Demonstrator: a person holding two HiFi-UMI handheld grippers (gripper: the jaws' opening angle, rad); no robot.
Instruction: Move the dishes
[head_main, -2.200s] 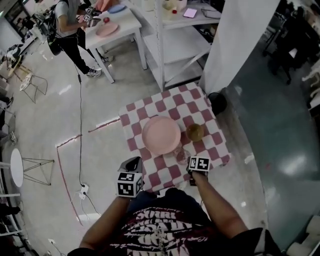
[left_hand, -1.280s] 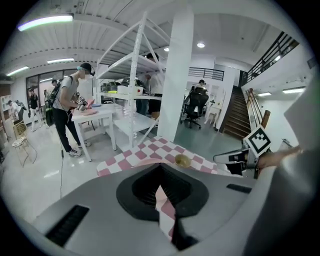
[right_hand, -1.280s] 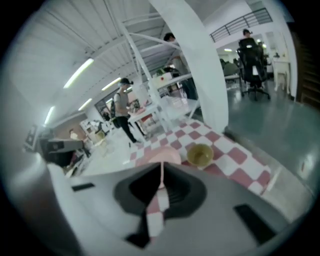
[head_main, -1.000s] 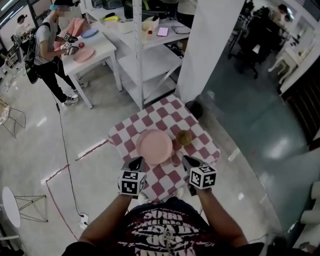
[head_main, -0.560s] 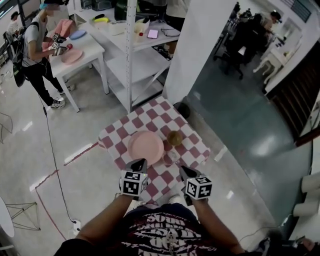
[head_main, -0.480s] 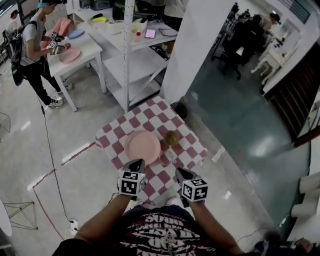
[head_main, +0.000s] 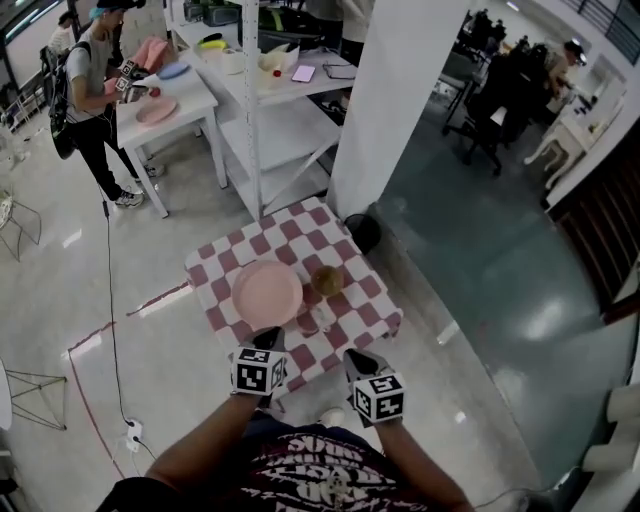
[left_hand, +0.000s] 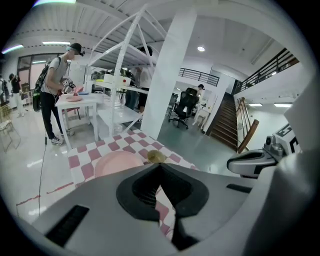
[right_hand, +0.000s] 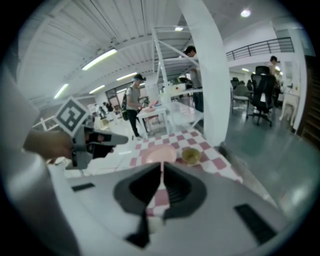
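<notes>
A pink plate (head_main: 266, 294) lies on the small table with the red-and-white checked cloth (head_main: 215, 275). To the plate's right sits an olive bowl (head_main: 326, 280), and a small clear glass (head_main: 308, 322) stands in front of them. My left gripper (head_main: 268, 340) hovers at the table's near edge, shut and holding nothing. My right gripper (head_main: 357, 358) is shut and bare too, just off that edge. The left gripper view shows the plate (left_hand: 117, 162) and bowl (left_hand: 156, 157) beyond the shut jaws. In the right gripper view the plate (right_hand: 159, 155) and bowl (right_hand: 190, 156) lie ahead.
A white pillar (head_main: 390, 100) rises behind the table with a black bin (head_main: 362, 232) at its foot. A white shelf rack (head_main: 270, 90) stands at the back. A person (head_main: 95, 90) works at a white table (head_main: 165, 110) with dishes. A cable (head_main: 108, 300) crosses the floor on the left.
Both grippers have drawn back from over the table's near edge toward me and stayed shut. The table with its dishes now sits farther ahead of them.
</notes>
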